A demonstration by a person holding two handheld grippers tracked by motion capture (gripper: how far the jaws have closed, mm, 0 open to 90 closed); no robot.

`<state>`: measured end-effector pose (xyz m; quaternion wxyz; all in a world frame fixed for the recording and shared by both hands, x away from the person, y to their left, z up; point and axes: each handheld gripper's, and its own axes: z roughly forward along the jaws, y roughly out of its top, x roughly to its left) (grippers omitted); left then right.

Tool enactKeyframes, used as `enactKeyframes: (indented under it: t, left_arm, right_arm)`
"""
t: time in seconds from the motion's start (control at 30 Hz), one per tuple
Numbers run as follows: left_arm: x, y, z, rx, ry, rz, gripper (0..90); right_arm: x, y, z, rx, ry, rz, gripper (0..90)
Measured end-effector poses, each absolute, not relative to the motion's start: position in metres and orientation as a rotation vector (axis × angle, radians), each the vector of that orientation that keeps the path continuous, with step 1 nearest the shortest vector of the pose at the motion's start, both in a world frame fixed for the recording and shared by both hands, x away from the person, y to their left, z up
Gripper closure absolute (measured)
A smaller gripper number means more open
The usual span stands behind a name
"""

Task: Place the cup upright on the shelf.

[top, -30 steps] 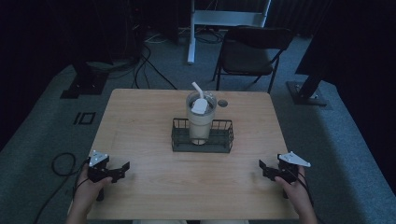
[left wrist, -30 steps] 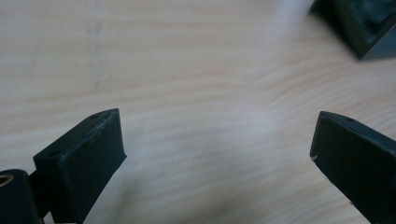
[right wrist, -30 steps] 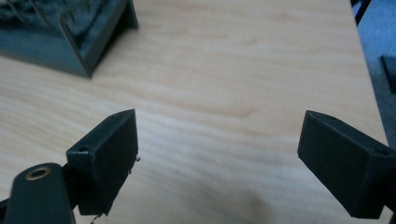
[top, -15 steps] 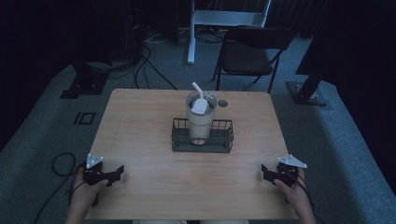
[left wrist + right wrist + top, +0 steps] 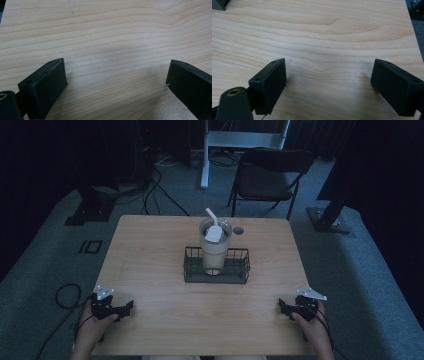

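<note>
A clear tumbler (image 5: pixel 215 248) with a lid and a white straw stands upright inside a black wire basket (image 5: pixel 192 270) at the middle of the wooden table (image 5: pixel 150 250). My left gripper (image 5: pixel 126 307) rests low at the table's near left corner, jaws wide apart over bare wood (image 5: pixel 115 65). At the near right corner my right gripper (image 5: pixel 283 307) sits the same way, open, with only wood grain between its jaws (image 5: pixel 328 75). Both stand well short of the basket.
A small dark round object (image 5: pixel 238 230) lies on the table just behind the basket to the right. Beyond the far edge stand a folding chair (image 5: pixel 267 180), a white stand (image 5: pixel 240 142) and floor cables (image 5: pixel 160 185). A cable loop (image 5: pixel 65 295) lies left of the table.
Both hands have drawn the grippers back toward the near edge and slightly outward. The tumbler and basket have not moved.
</note>
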<state>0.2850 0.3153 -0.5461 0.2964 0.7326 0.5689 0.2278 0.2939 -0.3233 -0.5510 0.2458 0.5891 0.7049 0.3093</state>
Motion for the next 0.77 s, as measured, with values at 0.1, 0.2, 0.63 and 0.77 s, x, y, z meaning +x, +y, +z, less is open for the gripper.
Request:
enactKeyframes:
  t: [0.1, 0.2, 0.63, 0.77]
  left_arm:
    - [0.2849, 0.3138, -0.5463, 1.957, 1.513, 0.617, 3.2]
    - [0.2847, 0.3133, -0.5463, 1.951, 1.523, 0.621, 3.2]
    - [0.2832, 0.3088, -0.5465, 1.916, 1.574, 0.642, 3.2]
    - [0.2832, 0.3088, -0.5465, 1.916, 1.574, 0.642, 3.2]
  right_arm:
    - [0.2940, -0.3231, -0.5511, 1.596, 1.937, 0.849, 12.5]
    - [0.2941, -0.3229, -0.5512, 1.583, 1.956, 0.855, 11.3]
    - [0.2935, -0.3208, -0.5512, 1.494, 2.049, 0.889, 11.3]
    - [0.2935, -0.3209, -0.5511, 1.493, 2.049, 0.889, 11.2]
